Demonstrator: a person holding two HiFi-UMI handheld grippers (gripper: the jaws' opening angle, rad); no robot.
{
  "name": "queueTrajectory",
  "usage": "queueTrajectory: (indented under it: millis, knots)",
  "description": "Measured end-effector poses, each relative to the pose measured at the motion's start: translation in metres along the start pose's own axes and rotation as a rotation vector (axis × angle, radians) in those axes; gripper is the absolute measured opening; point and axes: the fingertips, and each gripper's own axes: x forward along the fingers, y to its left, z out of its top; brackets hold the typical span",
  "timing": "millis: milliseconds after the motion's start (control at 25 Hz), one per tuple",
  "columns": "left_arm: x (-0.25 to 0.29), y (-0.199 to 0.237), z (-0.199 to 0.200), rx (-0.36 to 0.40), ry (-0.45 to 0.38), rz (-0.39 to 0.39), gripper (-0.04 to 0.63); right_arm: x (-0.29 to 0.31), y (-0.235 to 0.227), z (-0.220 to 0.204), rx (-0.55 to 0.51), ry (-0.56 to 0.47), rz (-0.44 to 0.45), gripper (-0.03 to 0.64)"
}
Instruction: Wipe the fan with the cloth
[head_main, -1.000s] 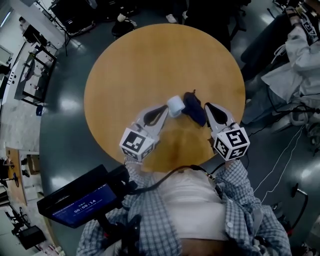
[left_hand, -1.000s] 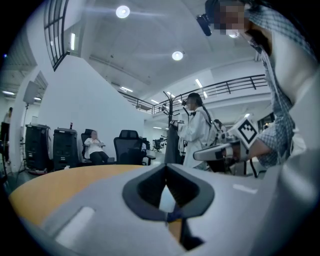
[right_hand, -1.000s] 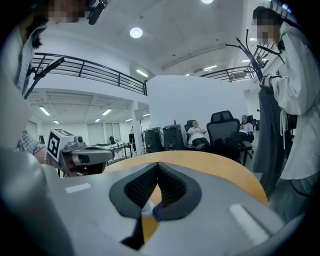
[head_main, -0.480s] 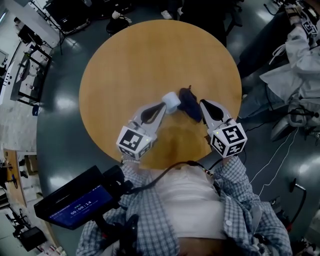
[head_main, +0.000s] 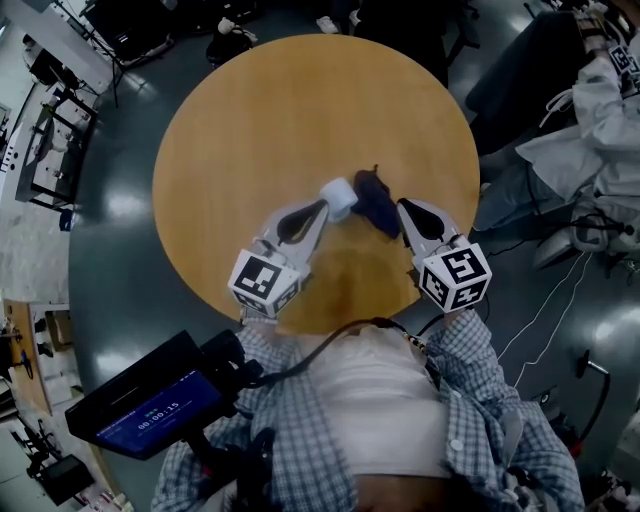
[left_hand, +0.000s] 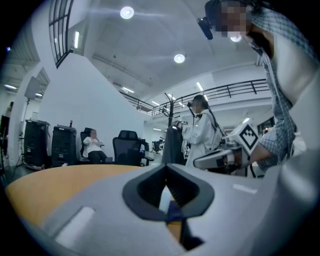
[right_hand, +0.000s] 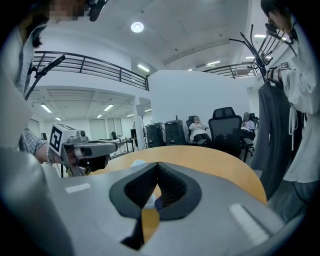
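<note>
A small white fan (head_main: 338, 198) lies on the round wooden table (head_main: 300, 100), with a crumpled dark blue cloth (head_main: 376, 202) against its right side. My left gripper (head_main: 326, 206) is shut, and its tips touch the fan's near-left side. My right gripper (head_main: 401, 206) is also shut, with its tips at the cloth's right edge; whether it pinches any fabric is hidden. In the left gripper view the closed jaws (left_hand: 166, 167) leave a slit showing a sliver of fan (left_hand: 164, 199) and cloth (left_hand: 173, 211). The right gripper view (right_hand: 157, 165) shows the same pair through its slit, the fan (right_hand: 150, 200) left of the cloth (right_hand: 157, 204).
The table's near edge runs just under both grippers. A device with a lit screen (head_main: 150, 400) hangs at my lower left. Cables (head_main: 560, 320) trail on the floor at right. Office chairs (right_hand: 225, 125), seated people and a person in a white coat (left_hand: 202, 130) stand around the table.
The head view has drifted a little, so everything sits slightly higher and further left. Grippers, fan and cloth keep the same places relative to each other.
</note>
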Motion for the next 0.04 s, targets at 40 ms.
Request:
queueTrajectory:
  millis: [40]
  knots:
    - [-0.0009,0.0002,-0.0011,-0.001,0.001,0.000,0.000,-0.0002,0.0006,-0.0012,0.001,0.001,0.000,0.003]
